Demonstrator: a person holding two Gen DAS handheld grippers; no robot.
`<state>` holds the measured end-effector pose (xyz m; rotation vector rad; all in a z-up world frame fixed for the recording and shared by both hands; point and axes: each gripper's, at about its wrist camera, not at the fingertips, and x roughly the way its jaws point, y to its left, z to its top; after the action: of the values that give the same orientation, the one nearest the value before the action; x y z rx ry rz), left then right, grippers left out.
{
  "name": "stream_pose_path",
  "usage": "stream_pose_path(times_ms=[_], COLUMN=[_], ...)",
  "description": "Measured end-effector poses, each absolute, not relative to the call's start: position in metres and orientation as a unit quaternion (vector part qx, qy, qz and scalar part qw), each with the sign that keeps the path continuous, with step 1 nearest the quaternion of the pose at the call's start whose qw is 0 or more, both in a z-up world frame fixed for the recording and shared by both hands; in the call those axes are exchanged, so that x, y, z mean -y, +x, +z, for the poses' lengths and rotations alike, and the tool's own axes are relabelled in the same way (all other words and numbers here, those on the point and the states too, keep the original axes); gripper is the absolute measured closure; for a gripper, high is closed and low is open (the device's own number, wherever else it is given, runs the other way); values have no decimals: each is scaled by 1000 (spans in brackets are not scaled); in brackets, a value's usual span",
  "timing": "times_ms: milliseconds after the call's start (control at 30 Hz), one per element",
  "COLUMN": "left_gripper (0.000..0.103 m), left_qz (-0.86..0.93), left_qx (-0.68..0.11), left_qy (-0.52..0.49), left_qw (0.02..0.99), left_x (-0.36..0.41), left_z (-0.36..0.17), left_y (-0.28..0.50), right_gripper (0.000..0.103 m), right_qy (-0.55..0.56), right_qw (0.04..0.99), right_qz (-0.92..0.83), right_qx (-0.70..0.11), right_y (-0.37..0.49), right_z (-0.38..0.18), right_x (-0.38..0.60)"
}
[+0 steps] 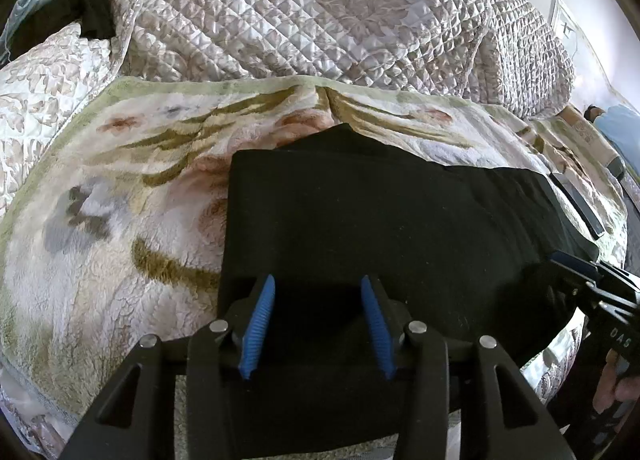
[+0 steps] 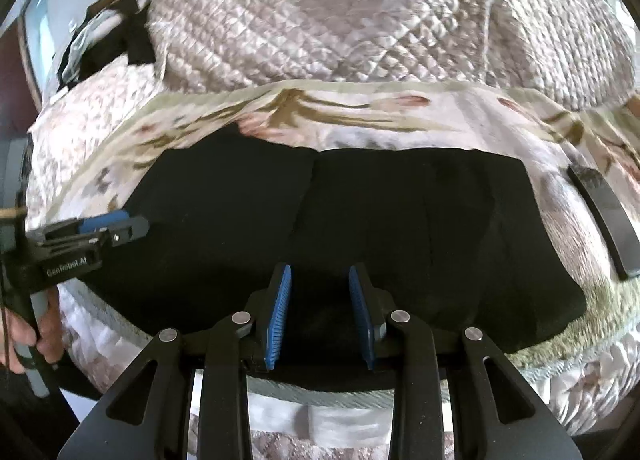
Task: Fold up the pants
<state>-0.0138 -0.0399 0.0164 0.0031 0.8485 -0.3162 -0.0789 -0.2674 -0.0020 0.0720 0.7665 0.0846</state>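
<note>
Item: black pants [image 2: 320, 228], lying flat on the floral fleece blanket [image 1: 100, 188], which is spread over the bed in front of the bunched quilted coverlet [image 1: 300, 8] at 12 o'clock; we judge the garment already folded at least once, since it reads as a compact dark slab with straight edges and a second layer peeking out at its far edge in the left wrist view; how many folds remain we cannot tell, though it looks long enough for one more crosswise fold. Left gripper [image 1: 318, 280]: poised low at the near edge of the pants toward their left end, blue pads moderately apart, nothing between them. Right gripper [image 2: 320, 272]: likewise at the near edge, jaws parted a little narrower, empty. Each gripper appears in the other's view, at 3 and 9 o'clock; both point toward 12 o'clock across the cloth. Also noted: a dark strap-like strip [image 2: 608, 216] on the blanket at 3 o'clock, apart from the pants.
</note>
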Motion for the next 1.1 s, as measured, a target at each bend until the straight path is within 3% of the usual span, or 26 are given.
stream_pose_path(times_ms=[100,167,200,667,867,1100], left_gripper=[54,54,54,54,54,54], left_qz=[-151,-152,-153,-168,-167,-166], left_qx=[-409,-407,-406,-398,-399,-400], left_qy=[2,3,3,4,4,3], left_qw=[900,901,901,902,901,901], left_x=[40,41,42,45,44,44], left_z=[17,19,20,24,23,22], left_y=[-14,-17,-18,-23,-23,-23], right_gripper=[71,56,54,53,47,45], right_qy=[55,67,74,162,217,288], right_qw=[924,923,924,925,916,879], right_qz=[44,48,49,-27,-120,-125], right_qx=[-377,-375,-373,-343,-316,-359], right_y=[-83,-85,-88,-113,-120,-113], right_z=[0,1,2,19,23,-5], right_x=[272,275,277,332,375,387])
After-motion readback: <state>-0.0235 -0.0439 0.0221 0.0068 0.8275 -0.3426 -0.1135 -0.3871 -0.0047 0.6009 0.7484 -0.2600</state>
